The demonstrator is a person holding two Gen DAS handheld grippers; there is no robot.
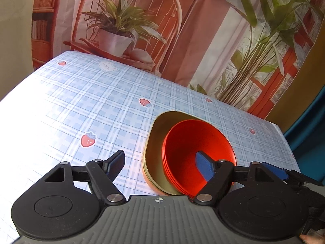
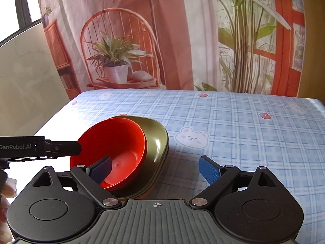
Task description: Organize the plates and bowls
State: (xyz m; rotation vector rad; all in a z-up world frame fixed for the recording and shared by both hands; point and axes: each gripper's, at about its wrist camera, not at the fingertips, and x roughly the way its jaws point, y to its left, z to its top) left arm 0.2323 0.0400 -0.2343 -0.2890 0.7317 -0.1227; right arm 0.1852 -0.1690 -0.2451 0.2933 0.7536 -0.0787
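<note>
Both views show a table covered by a blue checked cloth (image 2: 233,126) printed with strawberries and bears; a printed backdrop (image 2: 162,40) of a chair and potted plants hangs behind it. Stacked red bowls (image 1: 195,154) sit nested inside stacked olive-green plates (image 1: 158,142), at lower centre-right of the left wrist view and lower centre-left of the right wrist view. The left gripper (image 1: 160,165) has its jaws spread wide: one finger lies over the cloth at lower left of the frame, the other overlaps the red bowls' interior, and contact cannot be confirmed. The right gripper (image 2: 155,168) is likewise spread wide, its left finger overlapping the red bowls, its right finger over bare cloth. Neither gripper holds anything. The left gripper's body enters the right wrist view from the left edge, reaching the rim of the red bowls.
</note>
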